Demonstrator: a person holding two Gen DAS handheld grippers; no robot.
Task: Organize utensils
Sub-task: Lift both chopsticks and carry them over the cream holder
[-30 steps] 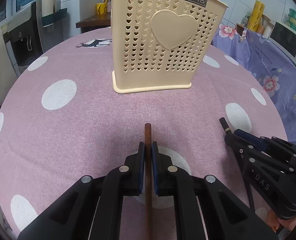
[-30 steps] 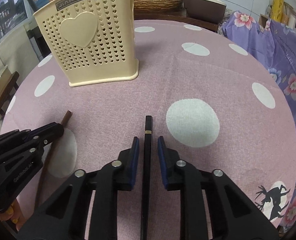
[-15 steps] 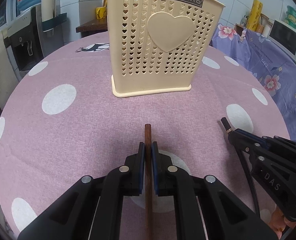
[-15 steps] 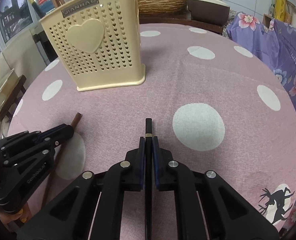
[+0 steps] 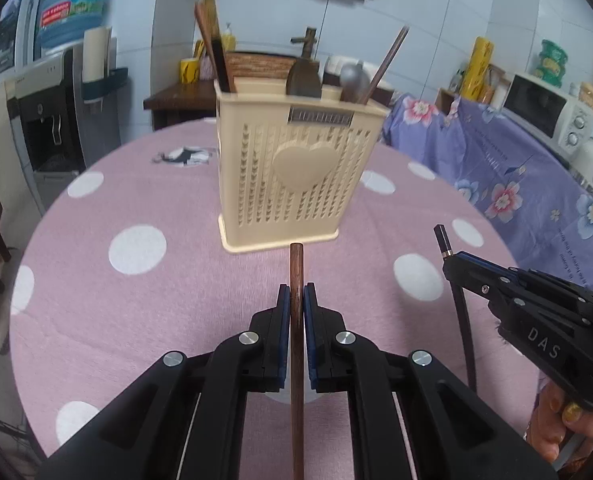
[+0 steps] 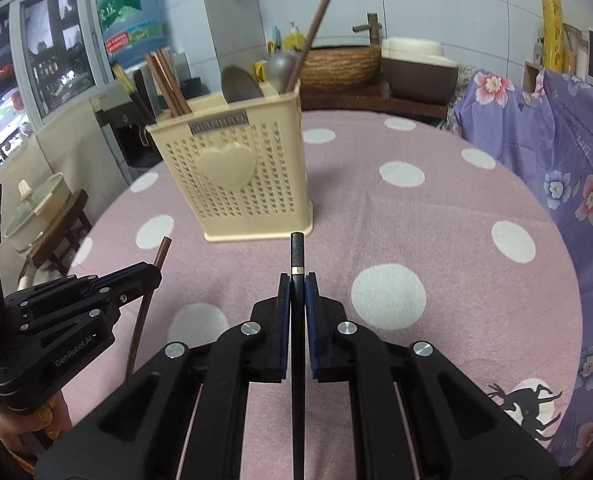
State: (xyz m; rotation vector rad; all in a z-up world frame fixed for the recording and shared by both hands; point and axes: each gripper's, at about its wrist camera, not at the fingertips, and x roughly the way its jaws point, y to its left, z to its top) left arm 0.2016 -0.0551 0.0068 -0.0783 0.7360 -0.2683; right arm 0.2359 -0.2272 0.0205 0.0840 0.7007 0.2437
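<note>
In the left wrist view, the left gripper (image 5: 296, 300) sits at six o'clock with its jaws clamped on a brown wooden chopstick (image 5: 296, 344), which runs straight up the middle so that its tip ends just below the base of the cream utensil holder (image 5: 292, 184) at twelve o'clock. The holder stands upright on the pink polka-dot tablecloth (image 5: 168, 292) and already carries chopsticks, a dark spatula (image 5: 304, 76) and a metal spoon (image 5: 354, 80). At three o'clock the right gripper (image 5: 448, 260) comes in from the frame edge, holding a black chopstick (image 5: 462, 316) whose tip pokes out above its fingers. In the right wrist view, the right gripper (image 6: 296, 298) fills six o'clock, jaws pressed together on the black chopstick (image 6: 297, 344), whose silver band lies just beyond the pads and whose tip reaches toward the foot of the utensil holder (image 6: 240, 184) at about eleven o'clock. At nine o'clock the left gripper (image 6: 152, 276) grips the brown wooden chopstick (image 6: 144, 312), tilted with its tip uppermost, clear of the tablecloth (image 6: 416, 216). A purple floral cloth (image 6: 556, 168) hangs at three o'clock.
</note>
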